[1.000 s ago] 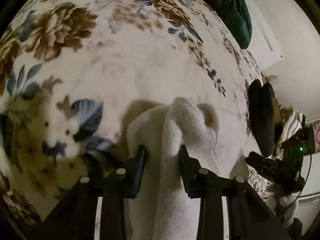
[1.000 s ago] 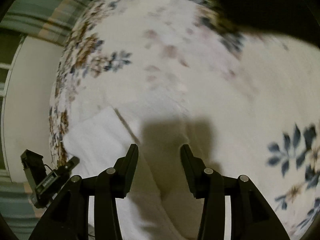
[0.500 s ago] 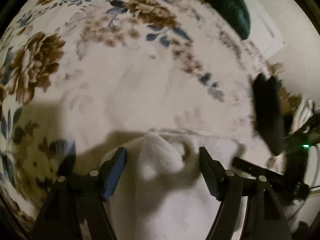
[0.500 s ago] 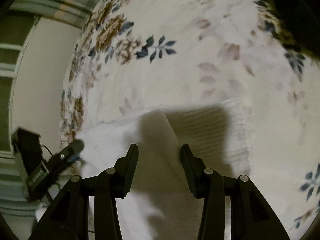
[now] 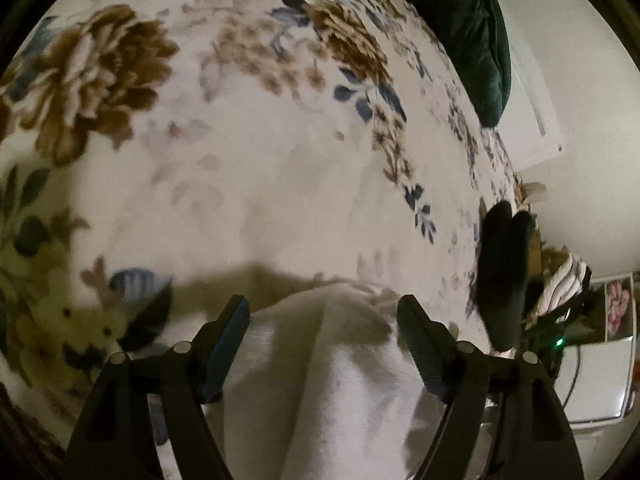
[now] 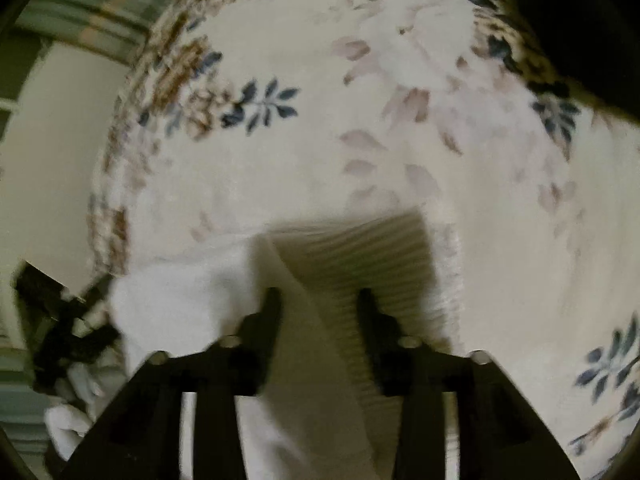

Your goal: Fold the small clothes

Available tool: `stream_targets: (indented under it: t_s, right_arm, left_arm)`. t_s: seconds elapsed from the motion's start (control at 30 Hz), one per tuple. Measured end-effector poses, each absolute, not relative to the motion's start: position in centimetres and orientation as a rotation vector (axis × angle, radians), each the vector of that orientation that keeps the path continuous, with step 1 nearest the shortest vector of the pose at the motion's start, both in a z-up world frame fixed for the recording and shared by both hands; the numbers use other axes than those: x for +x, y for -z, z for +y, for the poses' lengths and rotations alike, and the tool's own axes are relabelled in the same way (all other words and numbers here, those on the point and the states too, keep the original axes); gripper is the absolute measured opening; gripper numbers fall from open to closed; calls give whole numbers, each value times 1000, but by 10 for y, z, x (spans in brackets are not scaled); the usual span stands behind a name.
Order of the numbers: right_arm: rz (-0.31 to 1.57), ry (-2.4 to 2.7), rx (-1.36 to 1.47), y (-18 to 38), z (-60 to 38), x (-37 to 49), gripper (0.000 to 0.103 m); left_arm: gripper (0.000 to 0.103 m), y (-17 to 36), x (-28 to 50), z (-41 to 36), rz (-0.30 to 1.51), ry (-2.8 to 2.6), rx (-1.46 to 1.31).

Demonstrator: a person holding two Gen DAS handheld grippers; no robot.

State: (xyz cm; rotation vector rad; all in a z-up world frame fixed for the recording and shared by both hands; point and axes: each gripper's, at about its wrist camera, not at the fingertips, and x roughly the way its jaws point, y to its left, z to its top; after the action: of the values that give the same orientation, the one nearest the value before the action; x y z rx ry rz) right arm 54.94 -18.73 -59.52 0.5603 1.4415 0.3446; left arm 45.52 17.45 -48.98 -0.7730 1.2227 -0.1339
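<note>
A small white garment (image 5: 340, 368) lies on a floral bedspread (image 5: 260, 168). In the left wrist view my left gripper (image 5: 324, 320) is open, its fingers wide apart on either side of a raised fold of the cloth. In the right wrist view my right gripper (image 6: 318, 300) sits over the same white garment (image 6: 192, 292), above its ribbed band (image 6: 360, 248). Its fingers stand apart with cloth between them; I cannot tell if they pinch it. The other gripper (image 6: 60, 320) shows at the left edge.
A dark green cushion (image 5: 472, 40) lies at the far end of the bed. A pair of black socks (image 5: 504, 272) lies near the bed's right edge, with the right gripper (image 5: 560, 336) beside it. A white wall (image 6: 52, 140) is left of the bed.
My left gripper opened and let go of the cloth fold, which now lies lower between the spread fingers. The right gripper moved over the garment's ribbed band.
</note>
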Motion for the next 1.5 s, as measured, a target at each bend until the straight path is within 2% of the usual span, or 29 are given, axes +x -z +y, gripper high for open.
stream_targets:
  t_s: [0.1,0.13,0.17,0.2,0.23,0.27,0.3,0.43,0.57,0.6,0.63,0.67,0.7,0.73,0.8,0.9,1.1,1.2,1.3,1.5]
  right_arm:
    - [1456,-377,659,603,-185,551,49]
    - [1465,-381,668,606,-184,551,49]
    - [1476,-395,681,610,-181,552,49]
    - [1476,-416,702,614,-179,552,49]
    - [1466,-416,713,615,-177,552,38]
    - [1448,-422,715,614,-175,552,20]
    - [1436,-419,690,610,-172,552,8]
    - [1366,-313,623,597,-182,557,7]
    - [1445,-382,610,603,-171,562,9]
    - [1467,-377,590,602,-169,560,19]
    - [1476,-365,568,598,-170,557,37]
    - [1461,-359,559,591,-174,551,48]
    - [1443,-357,560,586,-179,544,67]
    - [1420,-356,566,577,-187,534,84]
    - [1389,-328,582,564,-202,510,97]
    - [1381,-249,668,558,-229,460,103]
    - [1425,-118,936,600,-252,373,103]
    - [1404,-113,1006,627,-245,357,103]
    - [1366,-111,1048,649,-241,354,103]
    - [1340,-83,1206,654,-248,319,103]
  left_arm:
    - [71,491,460,163,1216,160,-704]
    - [64,490,463,160,1206,173,-686]
    - [36,490,465,156,1205,176,-657]
    - [25,490,466,152,1209,181,-616]
    - [25,489,466,150,1202,184,-593]
    - [22,487,466,149,1194,179,-560]
    - [22,487,467,150,1199,172,-540]
    - [23,500,469,164,1239,152,-572]
    - [28,488,463,171,1223,153,-661]
    - [34,483,460,174,1211,157,-694]
    - [38,475,455,177,1188,170,-736]
    - [55,465,446,181,1155,179,-773]
    - [85,456,435,184,1133,176,-790]
    - [97,451,428,184,1125,175,-793]
    - [101,445,407,184,1113,178,-805]
    - [101,458,378,178,1176,176,-849]
    - [101,511,360,159,1298,164,-903]
    - [103,529,365,150,1318,191,-914]
    - [103,534,372,148,1324,211,-924]
    - [103,531,371,151,1330,239,-935]
